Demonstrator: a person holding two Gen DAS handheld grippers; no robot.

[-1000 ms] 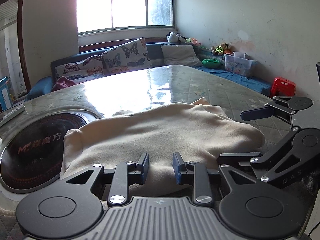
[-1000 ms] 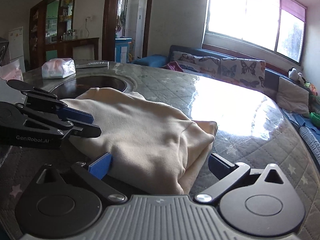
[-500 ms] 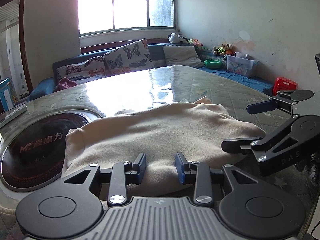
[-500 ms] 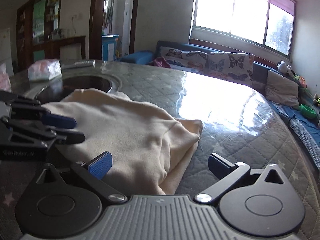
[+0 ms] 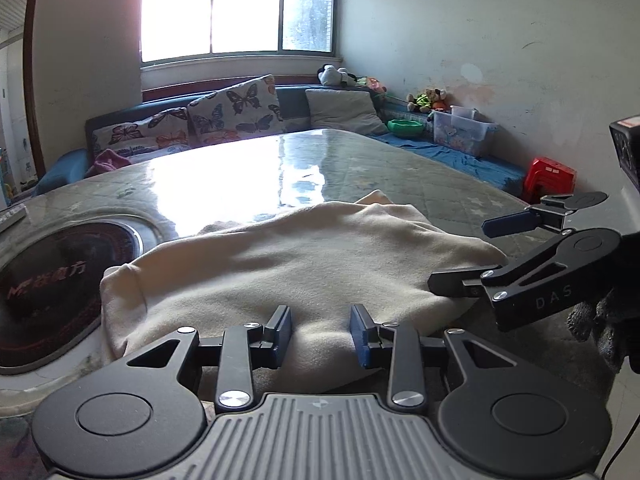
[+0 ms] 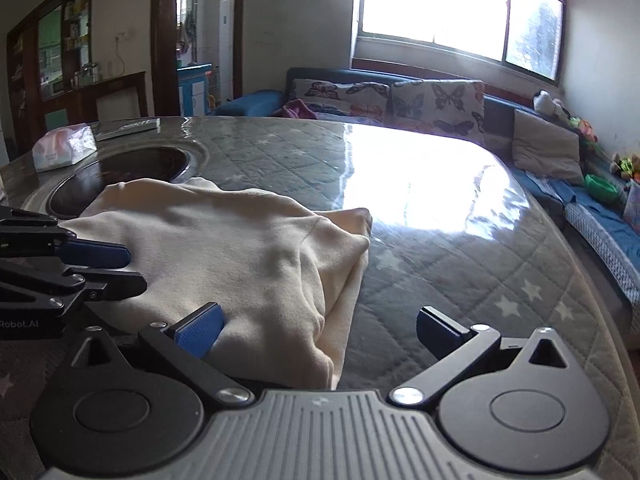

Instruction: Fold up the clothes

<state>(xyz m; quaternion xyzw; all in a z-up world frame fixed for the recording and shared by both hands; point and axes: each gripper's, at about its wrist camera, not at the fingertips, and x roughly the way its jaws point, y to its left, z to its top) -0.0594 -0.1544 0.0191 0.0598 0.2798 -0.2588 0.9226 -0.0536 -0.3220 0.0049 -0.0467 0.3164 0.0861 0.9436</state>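
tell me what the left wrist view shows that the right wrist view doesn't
Only the left wrist view shows the red stool and the clear plastic box by the wall. Only the right wrist view shows the tissue pack on the table and the doorway. Both share the cream garment, the round dark cooktop, the butterfly cushions, and the open left gripper and right gripper at the garment's near edge.

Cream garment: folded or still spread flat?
Folded: the cream garment lies as a compact bundle on the table, with stacked layers showing along its right edge.
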